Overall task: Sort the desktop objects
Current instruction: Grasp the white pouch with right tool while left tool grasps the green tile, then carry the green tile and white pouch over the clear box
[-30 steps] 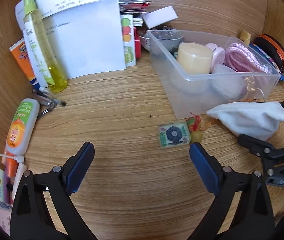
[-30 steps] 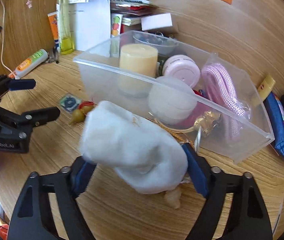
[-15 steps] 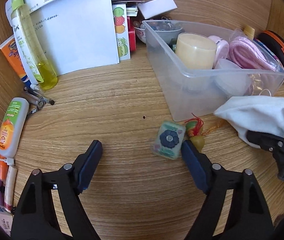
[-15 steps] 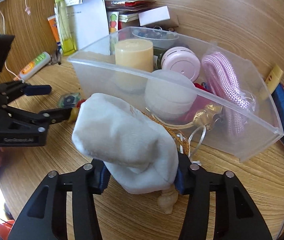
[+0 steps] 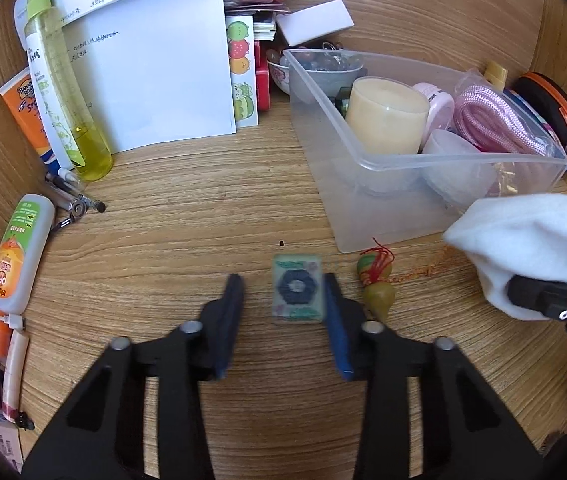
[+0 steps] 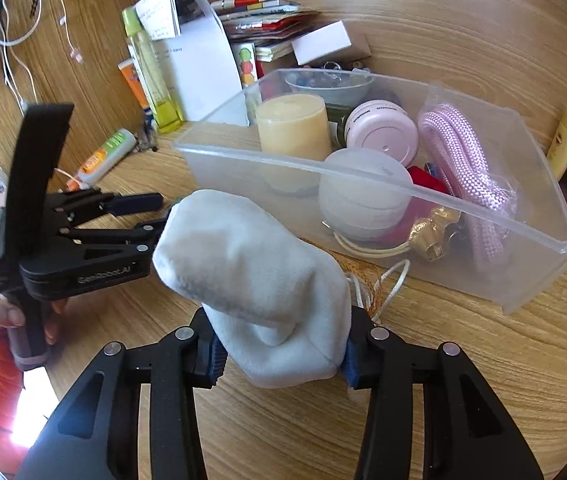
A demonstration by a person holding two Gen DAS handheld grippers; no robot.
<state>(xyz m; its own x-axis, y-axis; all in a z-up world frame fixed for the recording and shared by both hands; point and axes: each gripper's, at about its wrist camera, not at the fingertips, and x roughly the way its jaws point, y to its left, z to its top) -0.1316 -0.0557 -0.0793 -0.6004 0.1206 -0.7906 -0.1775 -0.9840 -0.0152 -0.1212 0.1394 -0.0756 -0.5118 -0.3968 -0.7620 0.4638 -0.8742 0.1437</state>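
Note:
A small green tile (image 5: pixel 297 294) with a dark hexagon lies flat on the wooden desk. My left gripper (image 5: pixel 282 284) straddles it, and its jaws are closing. The right pad touches the tile's edge, while a gap remains at the left pad. In the right wrist view the left gripper (image 6: pixel 159 212) points toward the bin. My right gripper (image 6: pixel 281 354) is closing on a white cloth pouch (image 6: pixel 251 264), pads pressed into both sides. The pouch (image 5: pixel 523 236) hangs just in front of the clear plastic bin (image 6: pixel 363 168), which holds a candle, a pink case, a pink rope and other items.
A gourd charm (image 5: pixel 377 288) with red cord lies right of the tile. At the back left stand a yellow spray bottle (image 5: pixel 63 92) and white papers (image 5: pixel 155 80). A repellent bottle (image 5: pixel 19 256) and pens (image 5: pixel 75 200) lie at left. An orange-rimmed case (image 5: pixel 551 108) sits behind the bin.
The left jaws have narrowed from wide open to close around the green tile. The right jaws squeezed in on the white pouch, which now stands higher before the bin.

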